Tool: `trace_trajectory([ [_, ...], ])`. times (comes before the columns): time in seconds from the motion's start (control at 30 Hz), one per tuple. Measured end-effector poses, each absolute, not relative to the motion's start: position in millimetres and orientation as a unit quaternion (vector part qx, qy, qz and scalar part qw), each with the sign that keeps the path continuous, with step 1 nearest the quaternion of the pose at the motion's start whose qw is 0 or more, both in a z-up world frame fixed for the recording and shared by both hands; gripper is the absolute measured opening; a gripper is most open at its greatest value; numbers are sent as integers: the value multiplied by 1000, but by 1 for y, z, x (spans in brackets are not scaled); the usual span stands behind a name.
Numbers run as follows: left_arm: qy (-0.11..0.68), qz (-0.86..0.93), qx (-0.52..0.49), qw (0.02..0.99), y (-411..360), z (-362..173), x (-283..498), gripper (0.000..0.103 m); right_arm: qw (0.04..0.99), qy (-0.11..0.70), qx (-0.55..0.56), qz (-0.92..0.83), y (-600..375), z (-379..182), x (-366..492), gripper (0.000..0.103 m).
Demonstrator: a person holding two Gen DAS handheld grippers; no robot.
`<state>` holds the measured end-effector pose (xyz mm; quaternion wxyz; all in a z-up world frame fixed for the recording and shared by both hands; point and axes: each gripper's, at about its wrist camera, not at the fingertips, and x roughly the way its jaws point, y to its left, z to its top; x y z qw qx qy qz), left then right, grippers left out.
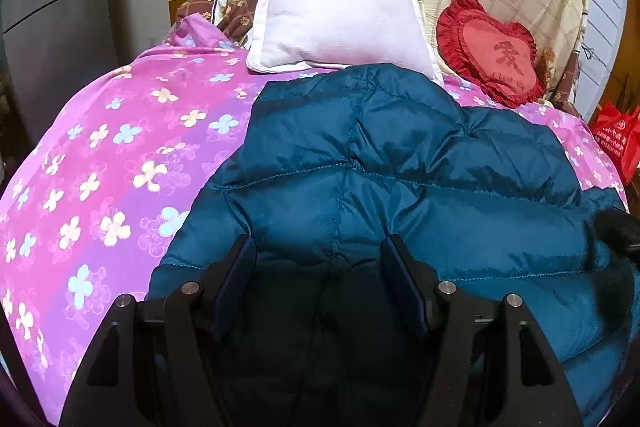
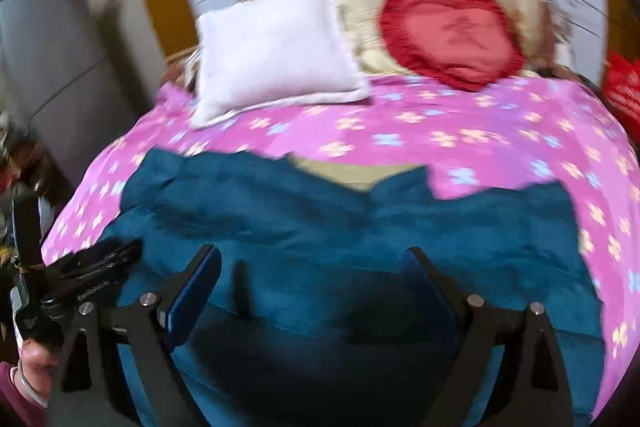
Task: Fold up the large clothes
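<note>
Presently both pairs of my fingers stand spread wide with nothing between them: my left gripper [image 1: 320, 251] and my right gripper [image 2: 312, 263] each hang over the near hem of the teal puffer jacket [image 1: 400, 167], apart from the fabric as far as I can judge. That jacket lies spread on the pink flowered bedspread [image 1: 100, 155], collar toward 12 o'clock, sleeves apparently already drawn in; I judge the main crosswise folds are still to do. Beyond it, at 12 o'clock, lies a white pillow [image 1: 340, 11], with a red heart cushion [image 1: 492, 51] at 1 o'clock. Motion blur smears the right wrist view, and my own frames hide the jacket's hem.
</note>
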<state>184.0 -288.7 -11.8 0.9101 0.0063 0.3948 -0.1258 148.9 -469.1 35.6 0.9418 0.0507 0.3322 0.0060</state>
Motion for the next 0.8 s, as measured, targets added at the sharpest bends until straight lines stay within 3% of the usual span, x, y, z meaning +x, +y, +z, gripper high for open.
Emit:
trace_trajectory([
  [0.13, 392, -127, 5, 911, -287, -13, 186, 48, 925, 380, -3, -12, -435, 7, 186, 93],
  [0.37, 386, -125, 19, 914, -290, -17, 185, 48, 916, 399, 26, -35, -445, -24, 220, 93],
  [0.6, 391, -133, 19, 911, -286, -13, 179, 48, 930, 360, 71, -10, -477, 6, 162, 93],
  [0.8, 394, -128, 27, 910, -286, -13, 178, 48, 933, 338, 35, -115, -548, 21, 104, 93],
])
